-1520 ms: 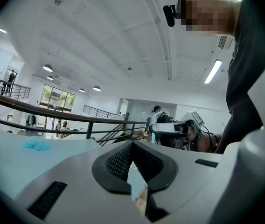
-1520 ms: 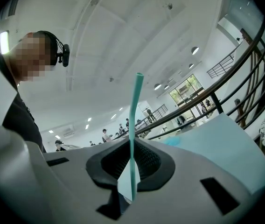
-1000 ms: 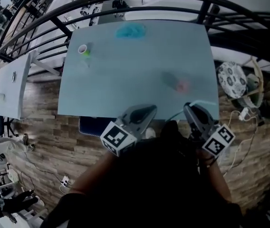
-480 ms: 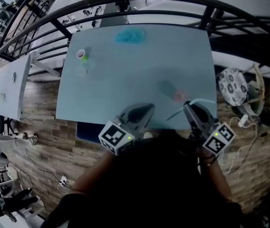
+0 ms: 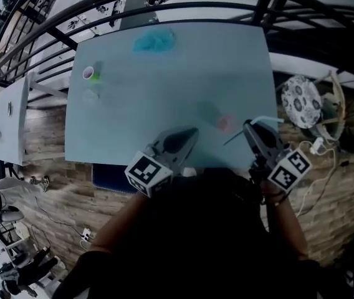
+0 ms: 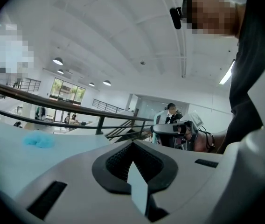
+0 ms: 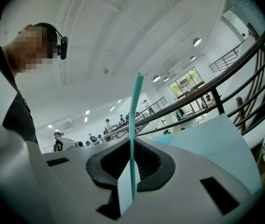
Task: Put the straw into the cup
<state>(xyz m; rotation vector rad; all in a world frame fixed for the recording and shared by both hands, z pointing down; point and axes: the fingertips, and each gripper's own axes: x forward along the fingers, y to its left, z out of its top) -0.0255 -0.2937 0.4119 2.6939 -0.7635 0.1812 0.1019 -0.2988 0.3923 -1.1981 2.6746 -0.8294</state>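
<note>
Left gripper (image 5: 191, 132) and right gripper (image 5: 248, 129) have slid forward over the table (image 5: 164, 73). I see the straw (image 7: 133, 139) clamped upright between the right fingers (image 7: 123, 190). The left fingers (image 6: 138, 190) are together, empty.

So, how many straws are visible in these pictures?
1. The teal straw is clamped between the jaws of the right gripper and sticks up beyond them. The head view is too blurred to rule out others lying on the table.
</note>
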